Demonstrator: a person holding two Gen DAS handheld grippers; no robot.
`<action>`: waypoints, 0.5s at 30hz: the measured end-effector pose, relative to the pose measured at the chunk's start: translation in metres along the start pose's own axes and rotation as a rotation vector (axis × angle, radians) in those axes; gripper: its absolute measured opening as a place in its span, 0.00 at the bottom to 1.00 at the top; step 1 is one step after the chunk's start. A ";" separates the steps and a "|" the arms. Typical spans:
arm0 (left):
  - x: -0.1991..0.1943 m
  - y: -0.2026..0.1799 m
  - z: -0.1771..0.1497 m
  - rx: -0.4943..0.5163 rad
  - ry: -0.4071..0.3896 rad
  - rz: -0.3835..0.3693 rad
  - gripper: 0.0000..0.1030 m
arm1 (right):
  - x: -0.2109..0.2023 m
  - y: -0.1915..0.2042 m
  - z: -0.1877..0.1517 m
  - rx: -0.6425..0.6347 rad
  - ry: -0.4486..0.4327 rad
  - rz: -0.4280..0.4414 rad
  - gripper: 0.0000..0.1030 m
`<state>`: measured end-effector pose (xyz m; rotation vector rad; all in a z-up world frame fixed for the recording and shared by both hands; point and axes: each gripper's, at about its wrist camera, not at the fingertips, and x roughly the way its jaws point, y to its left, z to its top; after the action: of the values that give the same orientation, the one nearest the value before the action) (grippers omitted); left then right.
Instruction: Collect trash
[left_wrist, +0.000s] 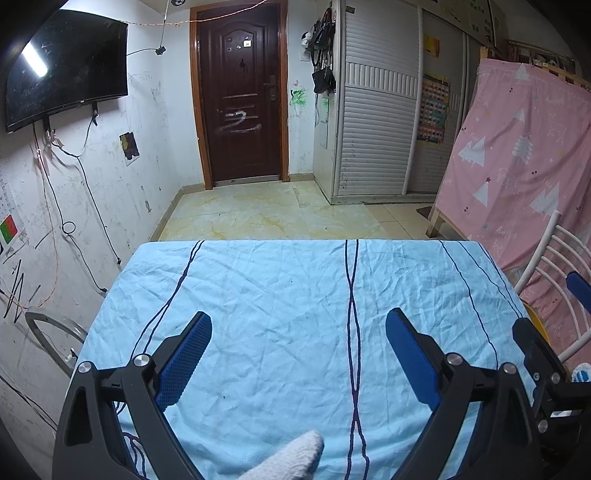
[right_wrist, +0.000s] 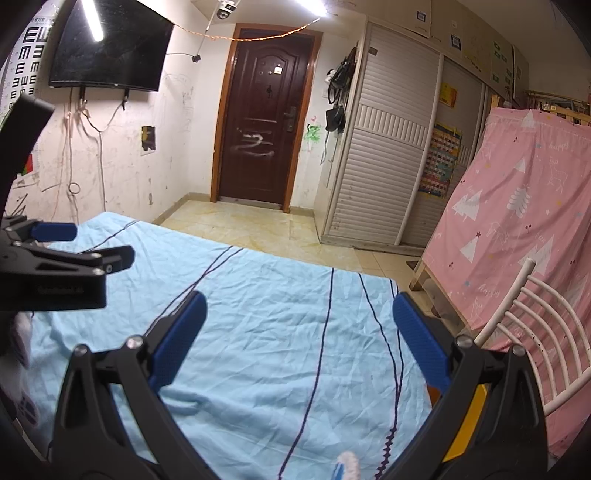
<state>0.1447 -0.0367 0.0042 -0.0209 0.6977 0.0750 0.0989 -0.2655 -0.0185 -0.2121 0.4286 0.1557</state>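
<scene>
A table under a wrinkled light-blue cloth (left_wrist: 280, 295) with dark wavy stripes fills the lower half of both views (right_wrist: 266, 325). No trash shows on it in either view. My left gripper (left_wrist: 299, 354) hovers over the cloth's near middle, open, with nothing between its blue pads. My right gripper (right_wrist: 301, 336) is open and empty too, above the cloth's right part. The left gripper (right_wrist: 92, 243) appears at the left edge of the right wrist view. The right gripper (left_wrist: 554, 314) shows at the right edge of the left wrist view. A white fleecy sleeve (left_wrist: 291, 458) pokes in at the bottom.
A white metal chair (right_wrist: 524, 325) stands by the table's right side, with a pink sheet over a wooden frame (right_wrist: 524, 206) behind it. Beyond the table lie tiled floor (left_wrist: 266, 214), a dark door (left_wrist: 240, 96) and a white wardrobe (left_wrist: 380, 110). A television (left_wrist: 66, 66) and loose cables hang on the left wall.
</scene>
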 end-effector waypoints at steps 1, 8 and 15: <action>0.000 0.000 0.000 0.000 -0.002 -0.001 0.84 | 0.000 0.000 0.000 0.000 0.001 0.001 0.94; 0.001 0.001 -0.002 -0.006 -0.005 -0.010 0.84 | 0.000 0.000 0.000 0.000 0.001 0.001 0.94; 0.000 -0.001 -0.002 0.001 -0.001 -0.017 0.84 | 0.000 0.001 0.000 0.000 0.001 0.001 0.94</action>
<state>0.1432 -0.0375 0.0024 -0.0258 0.6967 0.0583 0.0991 -0.2646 -0.0187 -0.2123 0.4302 0.1570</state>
